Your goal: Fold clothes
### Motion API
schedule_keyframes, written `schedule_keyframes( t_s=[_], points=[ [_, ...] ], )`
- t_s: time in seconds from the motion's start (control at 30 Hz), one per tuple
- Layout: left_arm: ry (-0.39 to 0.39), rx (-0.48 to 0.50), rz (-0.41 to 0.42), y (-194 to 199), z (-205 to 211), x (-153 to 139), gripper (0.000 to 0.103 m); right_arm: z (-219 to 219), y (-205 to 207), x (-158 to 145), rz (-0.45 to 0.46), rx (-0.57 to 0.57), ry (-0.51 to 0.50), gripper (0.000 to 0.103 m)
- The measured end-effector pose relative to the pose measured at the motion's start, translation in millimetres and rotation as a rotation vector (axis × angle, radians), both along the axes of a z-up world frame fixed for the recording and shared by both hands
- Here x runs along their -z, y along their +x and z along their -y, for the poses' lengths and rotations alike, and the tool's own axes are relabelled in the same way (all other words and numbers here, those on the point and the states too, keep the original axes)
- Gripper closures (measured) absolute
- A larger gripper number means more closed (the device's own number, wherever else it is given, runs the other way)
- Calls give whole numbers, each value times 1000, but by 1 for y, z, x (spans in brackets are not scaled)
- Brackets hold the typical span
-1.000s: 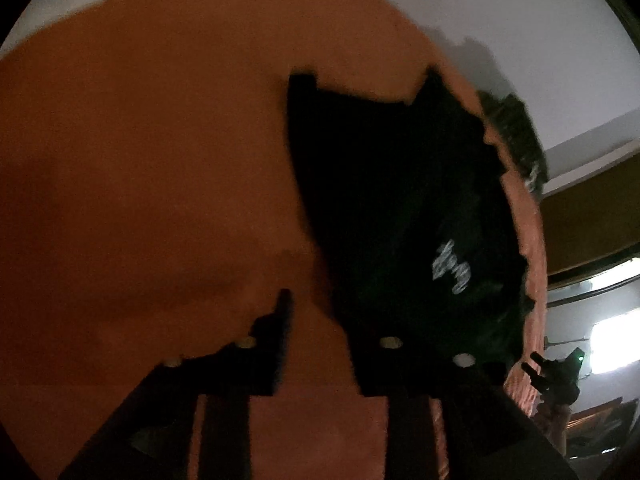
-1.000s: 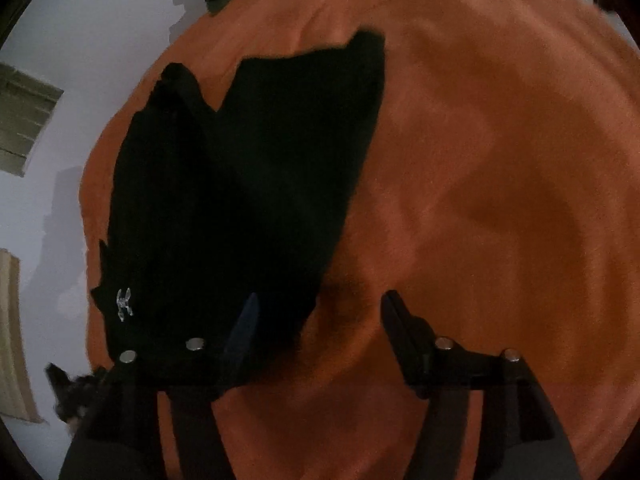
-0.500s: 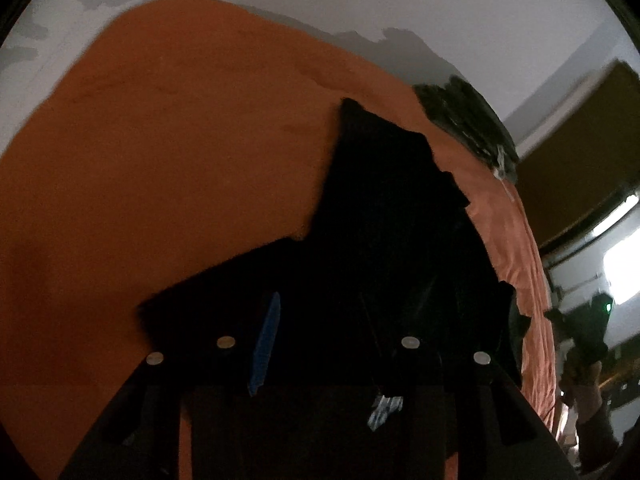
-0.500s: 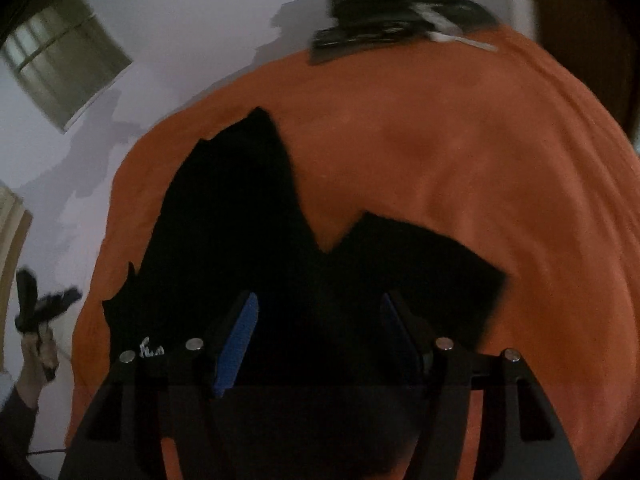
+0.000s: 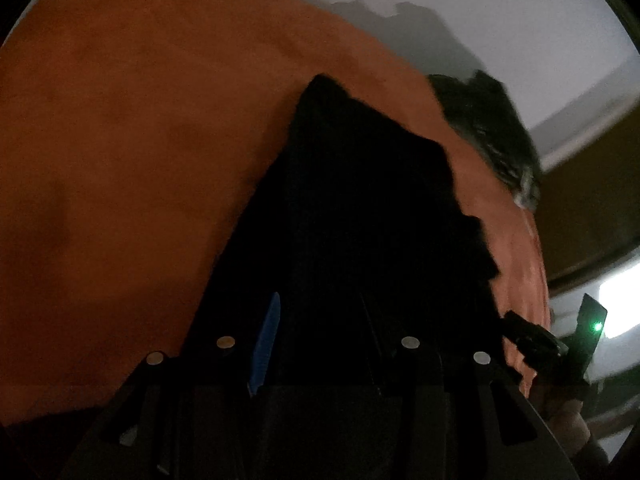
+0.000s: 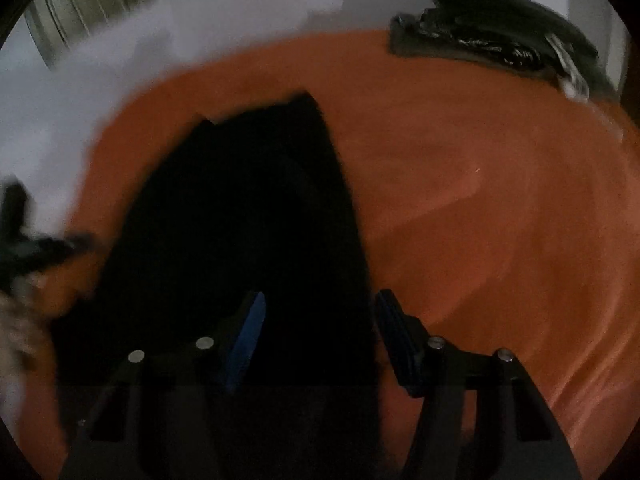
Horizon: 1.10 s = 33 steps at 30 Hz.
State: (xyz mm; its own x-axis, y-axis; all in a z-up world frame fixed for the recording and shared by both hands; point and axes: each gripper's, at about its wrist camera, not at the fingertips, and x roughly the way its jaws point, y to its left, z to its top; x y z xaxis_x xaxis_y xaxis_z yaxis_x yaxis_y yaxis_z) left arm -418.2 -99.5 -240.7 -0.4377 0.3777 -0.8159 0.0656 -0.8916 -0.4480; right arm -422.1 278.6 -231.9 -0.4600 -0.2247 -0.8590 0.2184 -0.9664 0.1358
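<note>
A black garment (image 5: 360,208) (image 6: 248,220) lies on an orange bedspread (image 5: 120,160) (image 6: 500,220), stretching away from me. My left gripper (image 5: 320,320) hovers over its near part. Its fingers stand apart, dark cloth fills the gap, and the blue pad (image 5: 264,344) shows bare. My right gripper (image 6: 320,300) is over the garment's right edge. Its jaws are closing with cloth between them, and the pads (image 6: 246,340) are clear of it. Each view catches the other gripper (image 5: 536,340) (image 6: 24,240) at its side, blurred.
A pile of dark folded clothes (image 5: 488,132) (image 6: 500,32) sits at the bed's far edge against a white wall. A person's hand (image 5: 568,428) holds the right gripper. A slatted window (image 6: 88,0) is at the upper left. Bare orange cover spreads left and right of the garment.
Both grippers have swept from the bare cover in over the garment. The side flaps seen half a second ago no longer show. The right fingers stand closer together.
</note>
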Motion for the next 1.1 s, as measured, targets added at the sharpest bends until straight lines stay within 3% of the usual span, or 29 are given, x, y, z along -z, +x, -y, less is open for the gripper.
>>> schedule_keyframes(
  t_s=[0.03, 0.1, 0.2, 0.3, 0.4, 0.47, 0.53, 0.6, 0.63, 0.67, 0.7, 0.73, 0.83, 0.87, 0.93, 0.97, 1.03, 1.1],
  points=[
    [-4, -18, 11, -4, -1, 7, 62, 3, -10, 7, 18, -6, 54, 60],
    [-19, -38, 26, -9, -4, 17, 99, 5, -21, 19, 60, -27, 109, 94],
    [17, -101, 26, -7, 6, 24, 100, 0, -24, 8, 9, 7, 128, 98],
    [35, -169, 8, 0, 18, 21, 100, -25, -19, -19, -68, 119, 64, 101],
    [-35, -157, 11, 4, 14, 19, 100, -62, -21, -31, -102, 240, 54, 102],
    [-110, -115, 23, 3, 2, 18, 99, -87, -26, -28, -67, 291, 29, 102],
    [-192, -76, 37, -1, -13, 18, 91, -105, -28, -24, -15, 308, -24, 102],
    [-274, -41, 39, -4, -27, 18, 71, -101, -19, -25, 4, 248, -83, 99],
    [-314, -28, 33, -5, -34, 18, 66, -91, -13, -26, 0, 190, -90, 93],
    [-355, -14, 26, -6, -41, 19, 58, -78, -6, -27, -9, 115, -86, 67],
    [-393, 3, 23, -7, -47, 20, 53, -63, 0, -27, -24, 49, -74, 50],
    [-426, 21, 22, -7, -53, 22, 52, -49, 6, -26, -42, -10, -57, 25],
    [-474, 46, 0, -7, -66, 24, 52, -15, 9, -17, -72, -99, 61, 23],
    [-454, 41, -5, -5, -65, 25, 59, -6, 6, -11, -61, -97, 96, 28],
    [-413, 23, -20, -3, -60, 24, 81, 3, -3, 1, -13, -90, 112, 65],
    [-392, 5, -29, -2, -55, 22, 93, 4, -7, 7, 10, -78, 115, 100],
    [-354, -20, -35, 0, -44, 19, 96, 2, -15, 14, 39, -48, 115, 100],
    [-357, -52, -38, 1, -35, 15, 97, -11, -16, 7, 9, 10, 90, 100]
  ],
)
